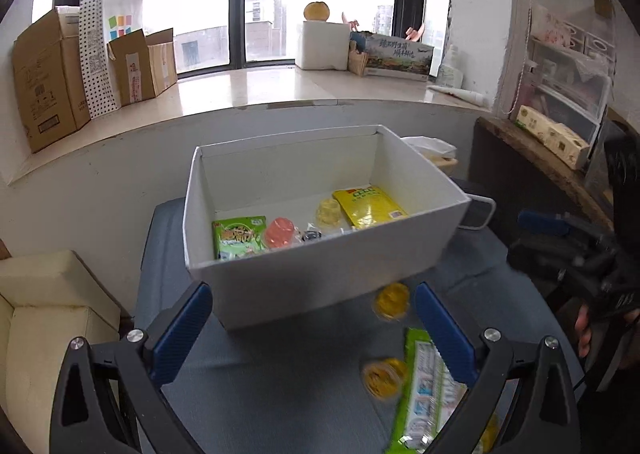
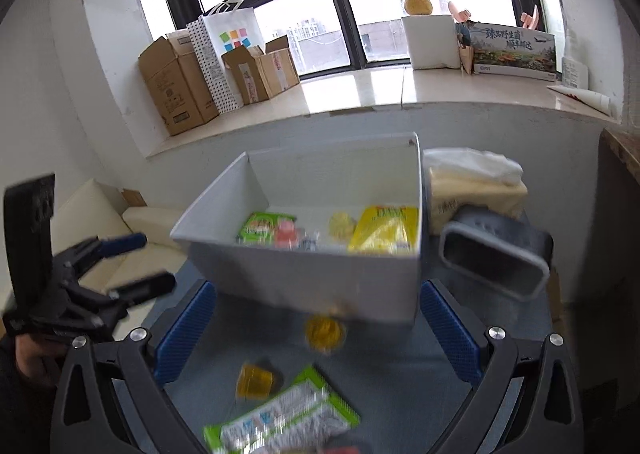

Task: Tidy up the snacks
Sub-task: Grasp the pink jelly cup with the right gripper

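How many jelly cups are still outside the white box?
2 for sure: one jelly cup on the table by the box's near wall, another closer in, beside the green packet. A yellow blur at the left view's bottom edge may be a third.

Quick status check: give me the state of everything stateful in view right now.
left gripper: open, empty
right gripper: open, empty
white box: open-topped, partly filled
yellow packet: inside box
orange jelly cup: inside box
long green packet: outside, on the table
yellow jelly cups: outside box
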